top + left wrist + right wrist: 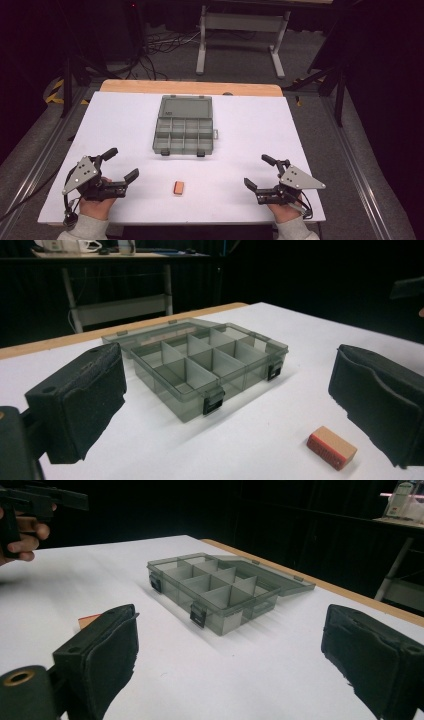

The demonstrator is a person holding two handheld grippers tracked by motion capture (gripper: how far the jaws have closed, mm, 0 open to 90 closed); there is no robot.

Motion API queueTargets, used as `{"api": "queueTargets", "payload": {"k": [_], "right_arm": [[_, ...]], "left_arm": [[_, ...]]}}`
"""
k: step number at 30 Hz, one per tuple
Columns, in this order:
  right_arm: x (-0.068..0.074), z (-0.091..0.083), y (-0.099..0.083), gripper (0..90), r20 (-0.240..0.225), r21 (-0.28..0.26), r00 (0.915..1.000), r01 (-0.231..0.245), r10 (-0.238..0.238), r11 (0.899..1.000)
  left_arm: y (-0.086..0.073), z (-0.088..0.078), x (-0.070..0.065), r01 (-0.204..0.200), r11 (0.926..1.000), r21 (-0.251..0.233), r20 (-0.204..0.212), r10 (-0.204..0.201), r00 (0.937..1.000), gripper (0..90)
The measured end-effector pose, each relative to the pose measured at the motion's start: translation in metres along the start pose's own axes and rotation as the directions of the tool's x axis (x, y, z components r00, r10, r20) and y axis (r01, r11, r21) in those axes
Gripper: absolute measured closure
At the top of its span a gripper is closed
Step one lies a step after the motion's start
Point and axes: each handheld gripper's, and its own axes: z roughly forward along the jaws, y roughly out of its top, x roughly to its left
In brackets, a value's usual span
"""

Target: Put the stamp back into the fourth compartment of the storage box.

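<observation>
A grey see-through compartment box (184, 131) lies in the middle of the white table (125, 120) with its lid flat open behind it; its compartments (200, 367) look empty. A small tan block with a red face (178, 187) rests near the front edge, between my two hands. My left gripper (121, 164) sits at the front left, jaws wide open, nothing between them; the block (332, 446) lies just ahead of its right jaw. My right gripper (260, 172) sits at the front right, open and empty, facing the box (220, 587).
A wooden strip (190, 87) edges the table's far side. Beyond it stand a desk frame (240, 30) and loose cables (150, 50) on the dark floor. Metal rails (35, 165) run along both table sides.
</observation>
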Motion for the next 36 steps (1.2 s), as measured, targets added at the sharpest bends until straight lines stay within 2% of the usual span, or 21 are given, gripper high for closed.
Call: {"api": "queueTargets", "payload": {"k": [4,7,9,14,17,21,26,28,34,36], "right_arm": [[0.0,0.0,0.0,8.9,-0.001,-0.001,1.0,0.001,-0.001,1.0],[0.0,-0.001,0.001,8.9,0.002,-0.003,1.0,0.001,-0.001,1.0],[0.0,-0.001,0.001,8.9,0.0,-0.004,1.0,0.002,-0.002,1.0],[0.0,0.0,0.002,8.7,-0.002,0.002,1.0,0.003,-0.003,1.0],[0.002,0.005,0.005,8.7,-0.021,0.012,0.9998,0.001,-0.001,1.0],[0.003,0.011,0.009,8.9,-0.044,0.018,0.999,0.001,0.0,1.0],[0.005,0.02,0.02,9.7,-0.075,0.037,0.9969,0.026,-0.023,0.999],[0.006,0.025,0.025,9.9,-0.089,0.048,0.9956,0.035,-0.031,0.998],[0.011,0.044,0.037,9.6,-0.148,0.082,0.9882,0.052,-0.039,0.995],[0.015,0.056,0.042,8.5,-0.169,0.12,0.9847,0.065,-0.045,0.991]], "left_arm": [[-0.002,0.002,0.0,-0.018,0.9997,-0.019,0.001,0.019,0.9998,1.8],[-0.001,0.004,0.0,-0.01,0.9999,-0.003,0.013,0.01,0.9999,1.3],[0.0,0.005,-0.001,-0.032,0.9991,0.028,0.001,0.032,0.9995,0.9],[-0.002,0.004,0.0,-0.028,0.9988,0.04,0.0,0.028,0.9996,0.1],[-0.002,0.002,0.001,-0.037,0.9984,0.042,-0.015,0.038,0.9992,0.3],[-0.001,0.001,0.001,-0.017,0.9988,0.046,-0.019,0.018,0.9997,0.4],[-0.001,-0.001,0.001,-0.033,0.9987,0.039,-0.035,0.035,0.9988,0.4],[-0.001,-0.002,0.0,-0.028,0.9988,0.039,-0.032,0.029,0.9991,0.5],[-0.002,0.0,-0.001,-0.04,0.9984,0.04,-0.02,0.041,0.999,0.8],[-0.002,0.0,-0.001,-0.039,0.9983,0.044,-0.018,0.04,0.999,0.9]]}}
